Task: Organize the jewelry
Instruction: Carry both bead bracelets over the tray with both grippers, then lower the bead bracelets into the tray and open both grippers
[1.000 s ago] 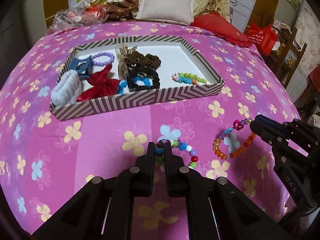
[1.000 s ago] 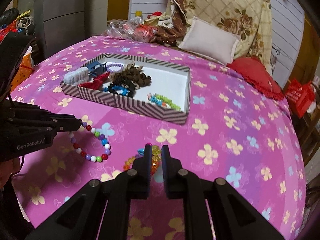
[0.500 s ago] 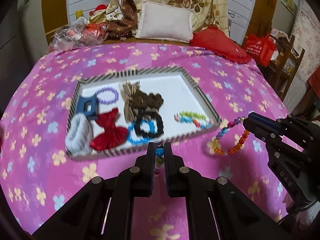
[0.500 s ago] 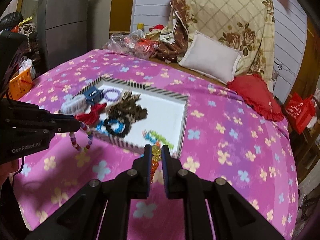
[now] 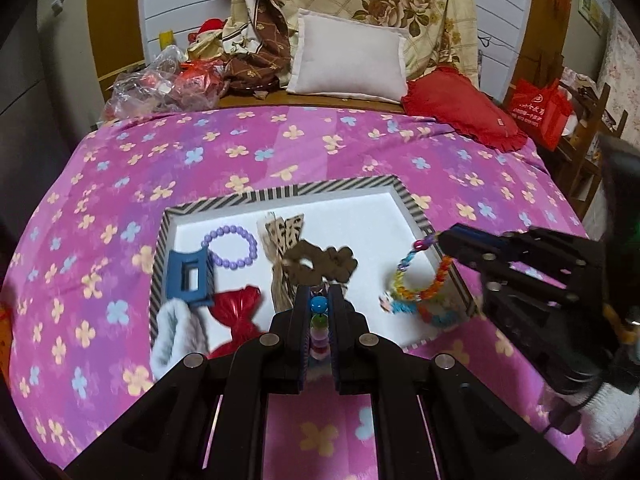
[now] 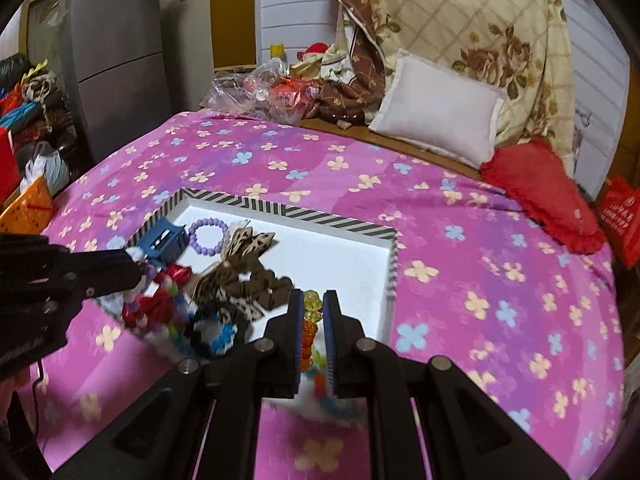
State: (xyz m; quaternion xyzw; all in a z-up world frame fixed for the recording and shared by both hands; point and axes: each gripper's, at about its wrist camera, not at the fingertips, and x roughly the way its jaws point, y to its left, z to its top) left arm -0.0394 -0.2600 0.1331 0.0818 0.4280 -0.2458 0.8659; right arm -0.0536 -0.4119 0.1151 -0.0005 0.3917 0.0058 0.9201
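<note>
Left claw (image 5: 319,304) closed on a bead bracelet (image 5: 319,326) — blue bead at the tips, green, pink and white beads strung down between the fingers. It hangs above the near edge of the tray (image 5: 320,190), which sits on the bed (image 5: 120,184).

Right claw (image 6: 312,312) closed on an orange bracelet (image 6: 310,322); yellow and orange beads visible between the fingers. From the left wrist view the same bracelet (image 5: 424,276) dangles as a loop from the right claw's tips (image 5: 444,240), over the tray's right end, above a small multicolour beaded piece (image 5: 416,308) lying inside by the right wall. Whether the loop touches that piece — cannot tell.

Tray contents, left to right:
- white scrunchie (image 5: 174,332), near left corner
- blue clip (image 5: 188,278)
- purple bracelet (image 5: 232,247), just behind the clip
- red bow (image 5: 236,312)
- brown leopard-print bows (image 5: 316,264), middle

Right wrist view shows a blue-and-black scrunchie (image 6: 218,330) just in front of the bows. Far half of the tray's white floor is bare. White pillow (image 5: 348,58) and red cushion (image 5: 456,110) lie at the bed's head.
</note>
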